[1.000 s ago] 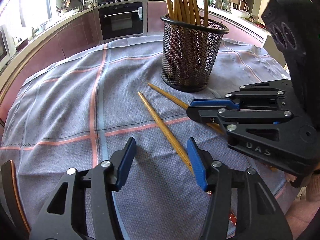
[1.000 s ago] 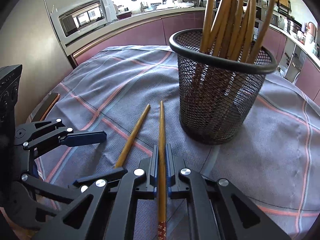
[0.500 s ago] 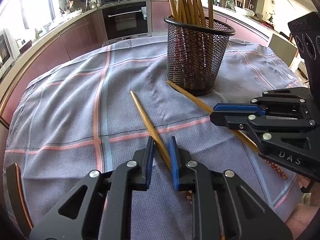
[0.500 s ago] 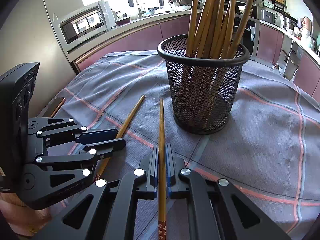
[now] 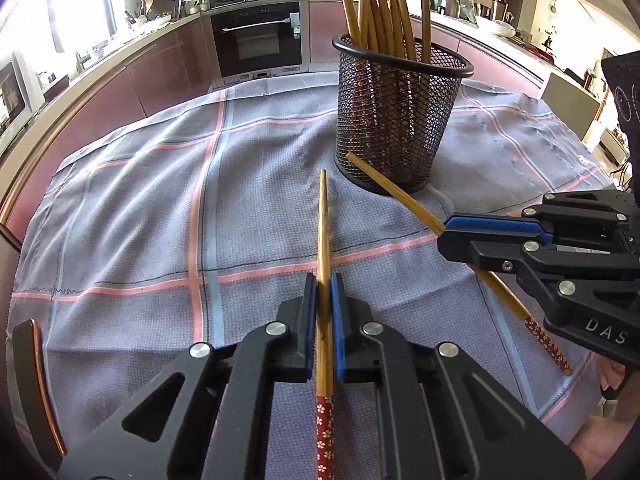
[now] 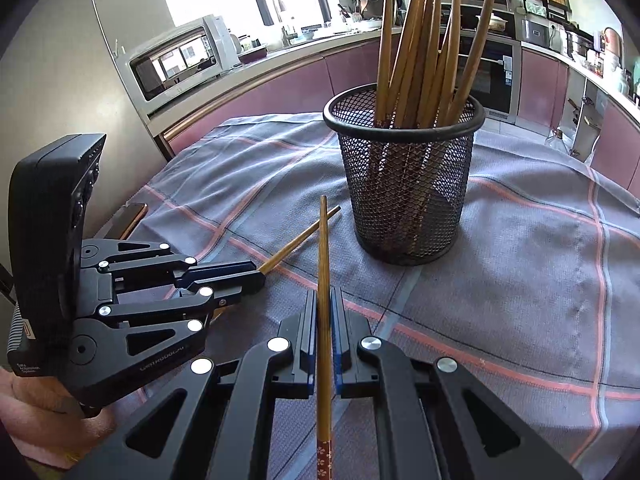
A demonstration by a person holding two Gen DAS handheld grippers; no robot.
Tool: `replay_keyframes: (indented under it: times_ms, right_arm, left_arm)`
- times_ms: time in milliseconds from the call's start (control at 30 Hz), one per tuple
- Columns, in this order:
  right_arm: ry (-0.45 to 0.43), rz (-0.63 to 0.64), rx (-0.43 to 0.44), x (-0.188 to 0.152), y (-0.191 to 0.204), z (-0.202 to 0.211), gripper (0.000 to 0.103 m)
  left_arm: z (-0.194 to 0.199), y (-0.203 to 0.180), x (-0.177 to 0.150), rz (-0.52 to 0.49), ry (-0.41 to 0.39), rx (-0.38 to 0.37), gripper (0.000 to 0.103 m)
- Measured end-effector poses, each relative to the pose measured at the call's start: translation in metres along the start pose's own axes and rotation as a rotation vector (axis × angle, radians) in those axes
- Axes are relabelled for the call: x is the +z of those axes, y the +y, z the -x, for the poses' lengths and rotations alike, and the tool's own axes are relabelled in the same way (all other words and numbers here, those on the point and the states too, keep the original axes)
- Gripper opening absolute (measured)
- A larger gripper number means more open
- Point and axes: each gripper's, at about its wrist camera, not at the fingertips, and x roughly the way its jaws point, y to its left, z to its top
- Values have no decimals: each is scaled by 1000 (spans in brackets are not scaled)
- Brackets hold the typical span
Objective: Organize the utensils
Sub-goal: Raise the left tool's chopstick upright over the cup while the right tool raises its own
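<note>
A grey checked tablecloth (image 5: 140, 208) is covering the table, and a black mesh holder (image 6: 404, 184) is standing on it, holding a bundle of chopsticks (image 6: 424, 40). The left gripper (image 5: 324, 300) is clamping one chopstick (image 5: 323, 220) tightly. The right gripper (image 6: 324, 312) is pinching a second chopstick (image 6: 323, 248), its tip apparently lifting clear of the cloth near the holder.

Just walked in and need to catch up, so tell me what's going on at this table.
A person is tidying chopsticks into a black mesh holder on a checked tablecloth. The left gripper is shut on one chopstick; the right gripper is shut on the other chopstick. Neither is in the holder yet.
</note>
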Motion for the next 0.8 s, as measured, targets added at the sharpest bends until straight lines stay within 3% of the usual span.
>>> replay_keyframes:
  times_ms: [800]
  right_arm:
    - [-55, -37, 44, -4, -9, 23, 5]
  left_arm:
    - [23, 5, 3, 10, -36, -39, 8]
